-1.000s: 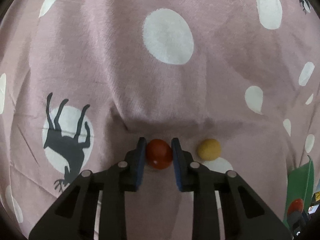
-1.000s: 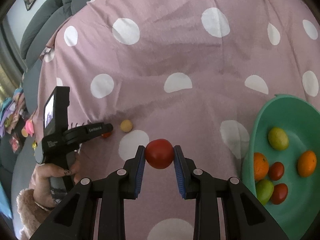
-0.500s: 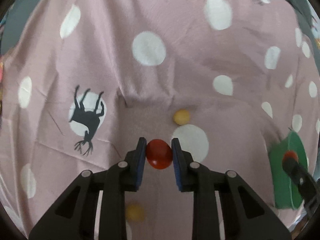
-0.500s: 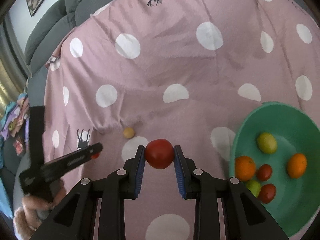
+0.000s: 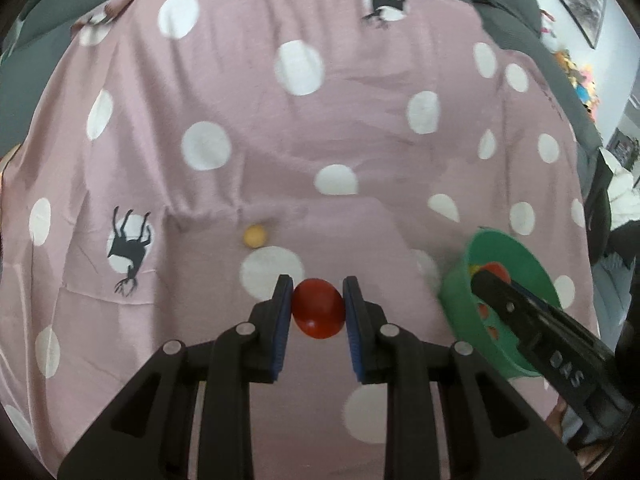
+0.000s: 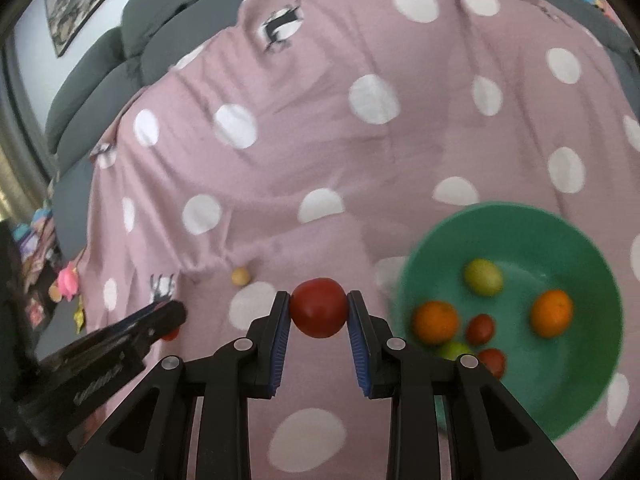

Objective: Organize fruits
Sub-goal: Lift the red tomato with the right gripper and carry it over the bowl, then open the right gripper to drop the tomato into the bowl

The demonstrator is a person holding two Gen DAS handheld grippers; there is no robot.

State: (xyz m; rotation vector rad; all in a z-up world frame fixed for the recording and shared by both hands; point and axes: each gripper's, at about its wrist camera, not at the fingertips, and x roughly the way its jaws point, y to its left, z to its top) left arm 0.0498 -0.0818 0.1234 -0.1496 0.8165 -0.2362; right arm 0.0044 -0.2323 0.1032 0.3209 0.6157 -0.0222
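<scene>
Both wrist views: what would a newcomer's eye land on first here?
Each gripper clamps a red fruit: the left gripper a small red fruit, the right gripper a larger red tomato, both above the pink polka-dot cloth. To the right sits the green bowl with orange, green and red fruits inside, and one small yellow fruit lies alone on the cloth.

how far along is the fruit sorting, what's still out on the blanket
Done: six fruits already lie in the green bowl. In hand: the left gripper is shut on a red fruit, the right gripper on a red tomato. Left: one small yellow fruit on the blanket.
</scene>
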